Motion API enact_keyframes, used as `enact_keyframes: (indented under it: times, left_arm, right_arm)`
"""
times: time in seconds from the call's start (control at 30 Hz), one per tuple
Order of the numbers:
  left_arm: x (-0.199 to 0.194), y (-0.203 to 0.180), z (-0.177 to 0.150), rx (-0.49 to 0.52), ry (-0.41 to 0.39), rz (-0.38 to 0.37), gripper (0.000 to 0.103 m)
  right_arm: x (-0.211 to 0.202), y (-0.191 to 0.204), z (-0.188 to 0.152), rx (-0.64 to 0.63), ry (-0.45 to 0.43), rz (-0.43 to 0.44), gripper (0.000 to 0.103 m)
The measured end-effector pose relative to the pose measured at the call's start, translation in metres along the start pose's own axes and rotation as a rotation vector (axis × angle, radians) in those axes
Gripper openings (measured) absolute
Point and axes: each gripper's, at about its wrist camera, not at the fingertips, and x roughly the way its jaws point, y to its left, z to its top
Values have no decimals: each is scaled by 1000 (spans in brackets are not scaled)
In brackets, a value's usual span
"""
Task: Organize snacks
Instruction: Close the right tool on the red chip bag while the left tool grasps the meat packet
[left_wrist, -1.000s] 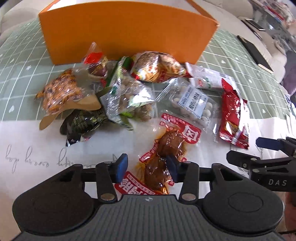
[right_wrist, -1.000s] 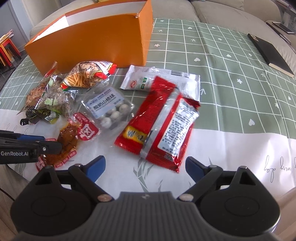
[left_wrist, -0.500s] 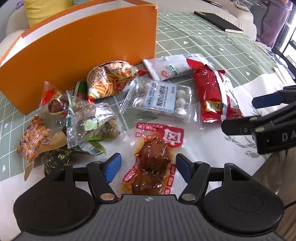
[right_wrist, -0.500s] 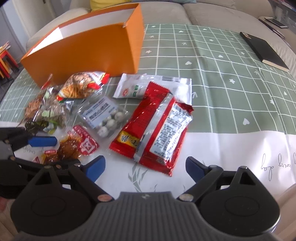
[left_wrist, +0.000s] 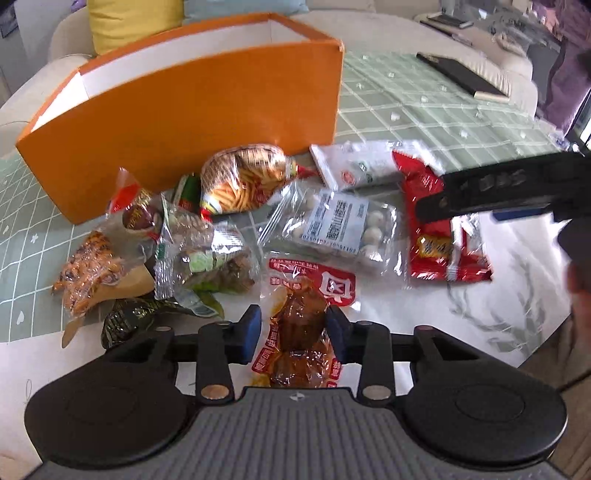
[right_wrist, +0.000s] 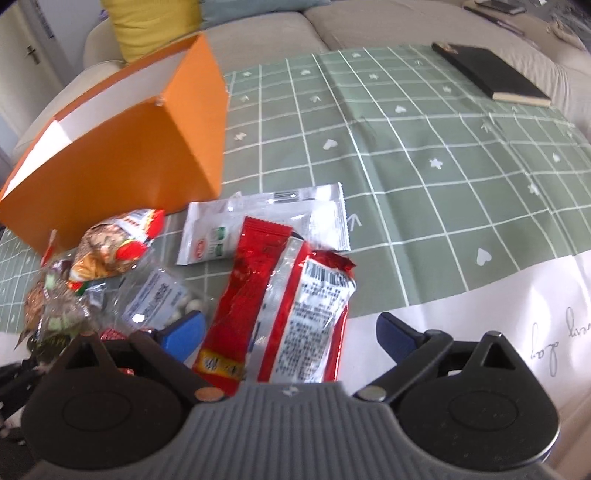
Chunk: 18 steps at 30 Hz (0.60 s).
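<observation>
Nothing shows inside the open-topped orange cardboard box (left_wrist: 192, 110) yet, as far as its white inner walls let you see; every snack lies on the table in front of it, so by my reading you are at the very start.

Against the box's front wall lies the clear bag of orange snack sticks (left_wrist: 245, 179); just beside that, off the box's right corner, are the white flat sachet (left_wrist: 354, 166) and the clear pack of white balls (left_wrist: 343, 225). To the left along the wall sits the heap of small clear-wrapped snacks (left_wrist: 155, 251).

Your left gripper (left_wrist: 293, 328) is closing on the red-printed clear pouch of brown braised meat (left_wrist: 299, 321), the snack farthest out from the box; the pouch is between the blue pads and they appear to touch its sides, so I judge it grasped, though it rests on the table.

Your right gripper (right_wrist: 291, 332) is spreading wider, straddling the near end of the glossy red foil packet with the silver back (right_wrist: 288, 306), right of the box; its pads are clear of the foil and hold nothing.

Compared with a second ago, the left jaws have narrowed onto the pouch, and the right gripper has come forward over the red packet, which lay well ahead of it then. The snacks themselves have not shifted.
</observation>
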Motion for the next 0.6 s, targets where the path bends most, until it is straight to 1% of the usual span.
enact_keyframes:
  times: [0.03,0.07,0.1,0.13,0.17,0.2,0.27,0.3,0.33,0.37,0.43,0.5,0.6]
  left_arm:
    - [0,1,2,-3,6,1,41]
    - [-1,2,2,-7,10,2,41]
    - [-2,2,3,-11,10,0,40]
    - [-3,3,4,-14,6,-4,38]
    - [-5,3,5,-22,-1,-9,36]
    - [-8,3,6,-31,-13,-14,32]
    - [-10,6,9,-45,-26,-25,26]
    - [-13,8,10,-52,-35,-18,17]
    - [-15,9,10,-53,-43,-2,0]
    - [-15,10,11,-51,-40,11,0]
    - [-13,14,12,-82,-27,-28,0]
    - [-12,17,10,-112,-20,-59,0]
    - [-12,18,8,-104,-19,-38,0]
  right_arm:
    - [4,-2,1,10,12,6,95]
    - [7,-3,0,16,23,21,91]
    - [9,-3,0,15,26,33,89]
    - [8,-2,-1,-3,16,27,84]
    - [7,1,-2,-29,8,19,76]
    - [6,3,-2,-51,3,14,74]
    - [2,2,-5,-55,-6,25,70]
    - [0,2,-7,-59,-9,26,69]
    - [-3,1,-8,-66,-11,23,69]
    - [-7,2,-12,-77,-13,20,69]
    - [-16,3,-17,-96,-12,35,69]
    - [-26,7,-24,-117,0,67,69]
    - [-38,21,-36,-180,35,117,69]
